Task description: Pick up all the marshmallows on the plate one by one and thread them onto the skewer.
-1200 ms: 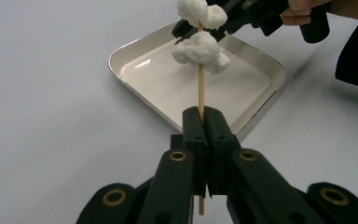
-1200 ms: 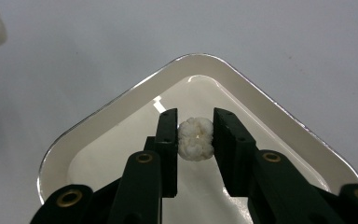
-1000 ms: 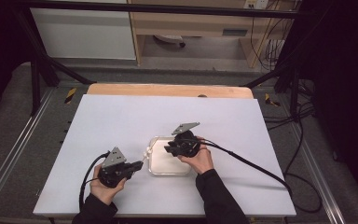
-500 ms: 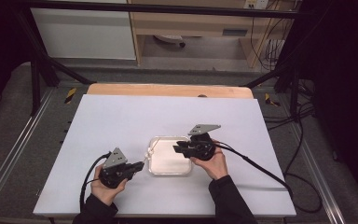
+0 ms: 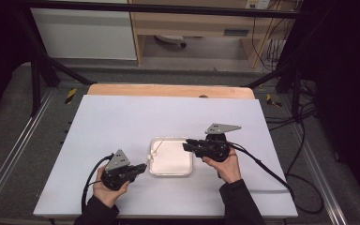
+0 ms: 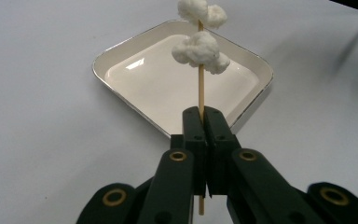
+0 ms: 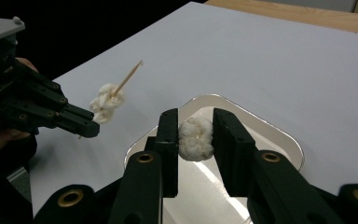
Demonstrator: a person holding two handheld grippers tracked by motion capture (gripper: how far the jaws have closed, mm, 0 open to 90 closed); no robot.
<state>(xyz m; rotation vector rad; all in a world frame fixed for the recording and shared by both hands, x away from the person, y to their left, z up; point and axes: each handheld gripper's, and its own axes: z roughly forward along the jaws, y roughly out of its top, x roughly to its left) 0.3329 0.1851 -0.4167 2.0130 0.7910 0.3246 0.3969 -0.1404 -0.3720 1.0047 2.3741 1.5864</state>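
Note:
A white square dish (image 5: 171, 164) with a silver rim lies on the table between my hands. My left gripper (image 5: 142, 167) (image 6: 204, 113) is at the dish's left edge, shut on a thin wooden skewer (image 6: 201, 88) that points over the dish (image 6: 149, 88). Two white fluffy lumps (image 6: 198, 49) are threaded on the skewer. My right gripper (image 5: 187, 146) (image 7: 196, 116) hovers above the dish's right edge, shut on another white fluffy ball (image 7: 196, 140). In the right gripper view the left gripper (image 7: 81, 125) and its loaded skewer (image 7: 128, 77) lie ahead to the left.
The white tabletop (image 5: 122, 122) has a wooden strip (image 5: 168, 90) along its far edge. Black cables (image 5: 267, 168) trail from both grippers toward the near and right edges. Metal frame rails (image 5: 9, 154) run along both sides of the table.
My right gripper has lifted and moved to the right, from over the dish's middle to above its right edge, with the white ball between its jaws. The left gripper has stayed put.

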